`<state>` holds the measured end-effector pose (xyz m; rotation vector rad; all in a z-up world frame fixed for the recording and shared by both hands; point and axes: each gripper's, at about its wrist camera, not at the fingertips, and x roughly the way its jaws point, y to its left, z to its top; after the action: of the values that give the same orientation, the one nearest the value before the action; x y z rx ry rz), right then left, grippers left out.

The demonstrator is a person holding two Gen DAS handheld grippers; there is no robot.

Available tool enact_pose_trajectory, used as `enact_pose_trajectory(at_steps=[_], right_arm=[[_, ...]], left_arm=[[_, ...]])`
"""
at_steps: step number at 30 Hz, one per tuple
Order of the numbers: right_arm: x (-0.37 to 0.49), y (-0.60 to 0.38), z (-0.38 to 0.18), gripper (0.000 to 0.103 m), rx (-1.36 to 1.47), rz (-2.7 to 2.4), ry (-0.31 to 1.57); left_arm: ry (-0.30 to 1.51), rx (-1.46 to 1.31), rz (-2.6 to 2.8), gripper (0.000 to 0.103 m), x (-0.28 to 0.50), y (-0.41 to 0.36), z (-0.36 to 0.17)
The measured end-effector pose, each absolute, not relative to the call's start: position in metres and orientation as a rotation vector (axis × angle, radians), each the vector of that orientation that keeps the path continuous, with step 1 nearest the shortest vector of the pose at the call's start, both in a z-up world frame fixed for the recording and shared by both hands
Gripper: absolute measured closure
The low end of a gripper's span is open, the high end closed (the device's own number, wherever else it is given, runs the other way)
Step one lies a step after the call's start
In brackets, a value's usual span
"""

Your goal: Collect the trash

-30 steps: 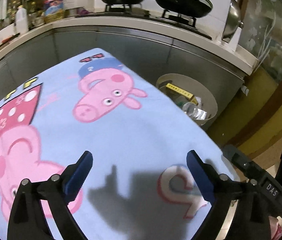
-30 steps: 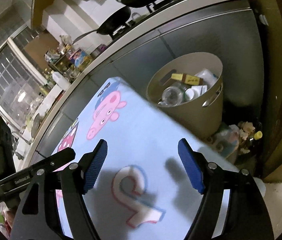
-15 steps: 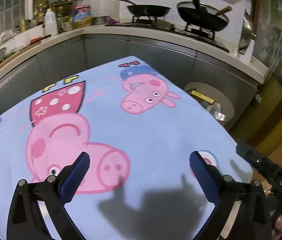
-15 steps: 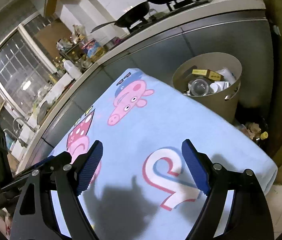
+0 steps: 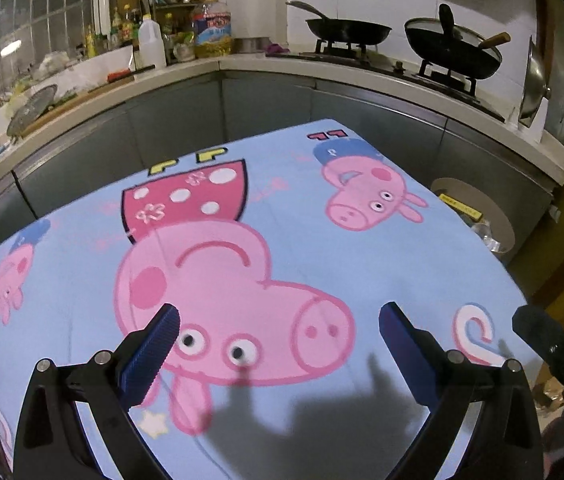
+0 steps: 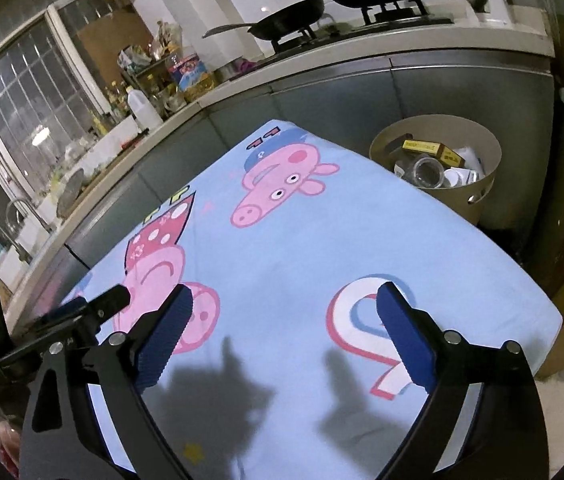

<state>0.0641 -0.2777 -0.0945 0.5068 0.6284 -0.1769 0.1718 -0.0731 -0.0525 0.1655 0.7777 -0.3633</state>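
Trash is in the round beige plastic bin on the floor, just beside the far right corner of the table and against the grey cabinet fronts. Contents visible from the right wrist view: a yellow-and-black cardboard box, a clear plastic bottle lying with its mouth toward the camera, crumpled white paper or cups. Bin looks roughly half full, nothing overhanging the rim. In the left wrist view only part of the rim shows past the table edge.

Light-blue cartoon-pig tablecloth has no loose trash on it in either view, so the collecting looks mostly or fully done. Can't see the floor behind the bin well; some clutter sits low at right, too blurred to identify.

Left gripper: blue-padded fingers spread wide, nothing between them, above the cloth. Right gripper: jaws opening, near full spread, nothing between them either.

Background: dark woks on the gas stove.
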Motion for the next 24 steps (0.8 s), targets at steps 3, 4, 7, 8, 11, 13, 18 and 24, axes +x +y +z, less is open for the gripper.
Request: enact_pose_trajectory(at_steps=[3, 4, 7, 8, 11, 13, 18, 24], right_arm=[[0.068, -0.269, -0.094, 0.009, 0.494, -0.210, 0.639], [0.070, -0.266, -0.092, 0.009, 0.492, -0.228, 0.638], [0.073, -0.263, -0.089, 0.007, 0.493, -0.272, 0.641], [0.074, -0.262, -0.087, 0.007, 0.496, -0.290, 0.643], [0.072, -0.259, -0.084, 0.007, 0.508, -0.325, 0.641], [0.065, -0.257, -0.082, 0.007, 0.518, -0.351, 0.640], [0.038, -0.253, -0.075, 0.006, 0.511, -0.402, 0.611], [0.021, -0.257, -0.067, 0.006, 0.495, -0.421, 0.591]], left_arm=[[0.774, 0.183, -0.372, 0.004, 0.181, -0.070, -0.055], [0.775, 0.183, -0.383, 0.004, 0.184, -0.069, -0.055], [0.772, 0.195, -0.404, 0.004, 0.192, -0.069, -0.055], [0.762, 0.203, -0.411, 0.004, 0.194, -0.068, -0.054], [0.740, 0.220, -0.424, 0.004, 0.199, -0.070, -0.053], [0.744, 0.222, -0.445, 0.004, 0.202, -0.072, -0.053], [0.753, 0.201, -0.496, 0.004, 0.201, -0.081, -0.053], [0.729, 0.249, -0.509, 0.004, 0.188, -0.097, -0.049]])
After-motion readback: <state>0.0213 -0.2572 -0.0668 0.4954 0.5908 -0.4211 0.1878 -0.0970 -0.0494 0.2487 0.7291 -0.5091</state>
